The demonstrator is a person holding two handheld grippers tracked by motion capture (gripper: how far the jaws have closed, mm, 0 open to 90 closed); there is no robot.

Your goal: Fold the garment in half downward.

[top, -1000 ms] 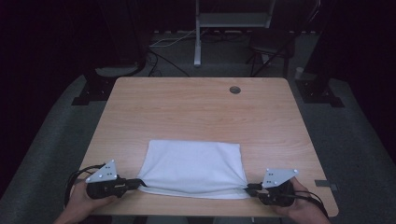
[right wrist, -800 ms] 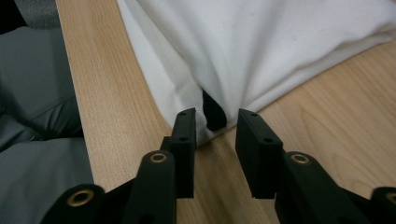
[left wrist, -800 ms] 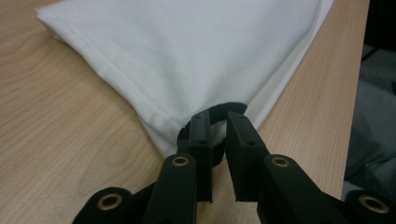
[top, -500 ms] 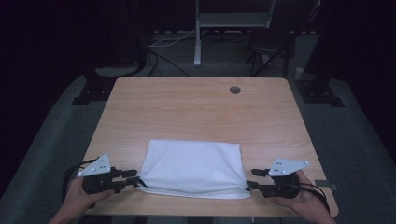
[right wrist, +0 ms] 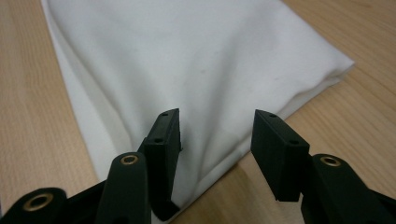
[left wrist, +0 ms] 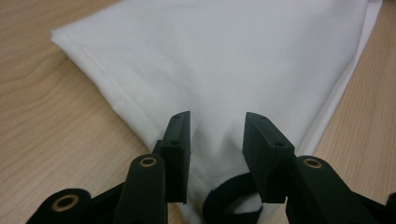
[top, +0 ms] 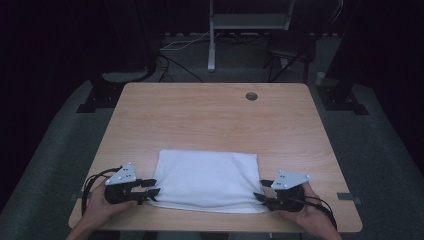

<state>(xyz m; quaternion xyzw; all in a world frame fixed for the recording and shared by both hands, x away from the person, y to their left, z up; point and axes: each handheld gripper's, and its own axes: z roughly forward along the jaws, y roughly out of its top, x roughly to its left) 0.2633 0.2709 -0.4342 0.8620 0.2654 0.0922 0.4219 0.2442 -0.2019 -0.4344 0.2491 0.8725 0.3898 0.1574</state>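
A folded white cloth (top: 207, 180) lies flat near the front edge of the wooden table (top: 210, 120). My left gripper (top: 152, 187) rests low at the cloth's near left corner. In the left gripper view the cloth (left wrist: 224, 56) runs in between the jaws of the left gripper (left wrist: 217, 121), which have just been opening, and the pads stand clear of it. My right gripper (top: 260, 191) sits at the near right corner. Its jaws have just been opening too. In the right gripper view the right gripper (right wrist: 217, 119) straddles a corner of the cloth (right wrist: 187, 56) without pressing on it.
A round cable hole (top: 251, 96) sits near the table's far edge. Bare wood stretches from the cloth to that edge. Behind the table, a metal stand (top: 212, 45) and cables (top: 175, 62) are on the dark floor.
Both grippers have opened their jaws and let go of the cloth's near corners. Both hands shifted a little sideways along the front edge. The cloth stays flat.
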